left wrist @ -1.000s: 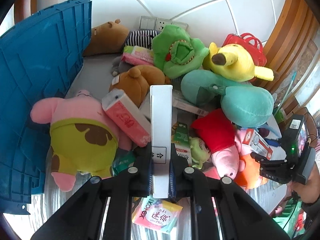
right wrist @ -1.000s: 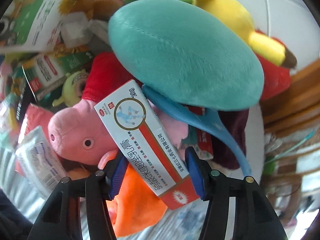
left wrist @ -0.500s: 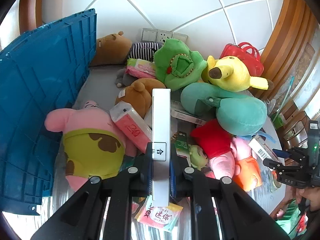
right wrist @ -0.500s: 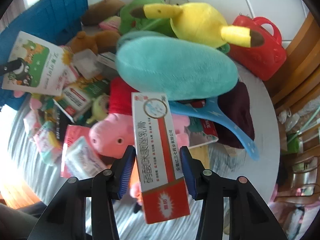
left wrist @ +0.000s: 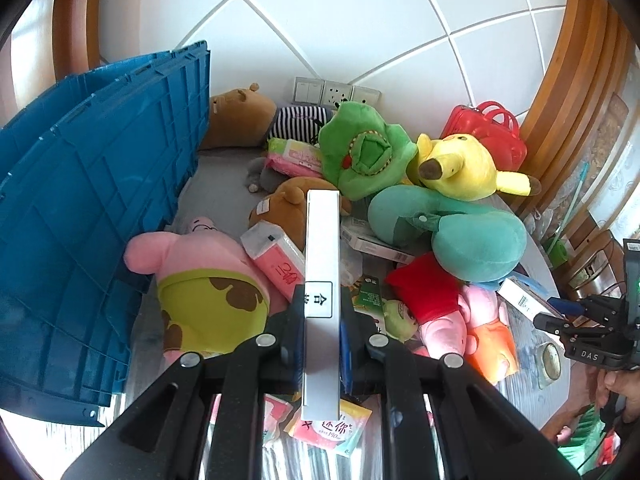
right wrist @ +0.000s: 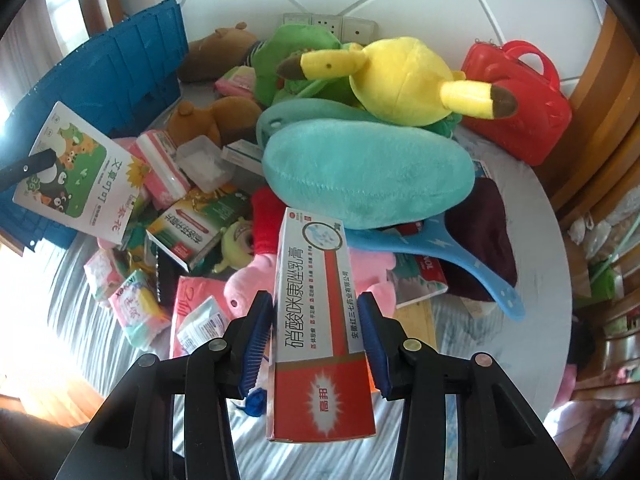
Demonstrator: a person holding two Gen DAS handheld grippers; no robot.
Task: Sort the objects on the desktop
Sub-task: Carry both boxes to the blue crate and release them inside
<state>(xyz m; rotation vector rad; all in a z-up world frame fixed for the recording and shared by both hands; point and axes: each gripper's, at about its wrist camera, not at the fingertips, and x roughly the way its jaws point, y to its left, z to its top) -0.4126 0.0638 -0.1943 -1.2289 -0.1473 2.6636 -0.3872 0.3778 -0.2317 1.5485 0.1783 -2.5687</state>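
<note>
With the left gripper (left wrist: pixel 322 344) clamping the white box (left wrist: pixel 322 280) edge-on and the right gripper (right wrist: pixel 318 340) gripping the red-white carton (right wrist: pixel 320 320), we carry both level, clear of the plush pile, to the blue crate (left wrist: pixel 88 208) at far left.

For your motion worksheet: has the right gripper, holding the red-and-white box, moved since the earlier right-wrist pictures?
Yes. The right gripper with the red-and-white box has risen away from the teal pillow, which now looks smaller and farther.

A home: plush toys (left wrist: pixel 460 168) crowd a table (right wrist: pixel 536 216).
</note>
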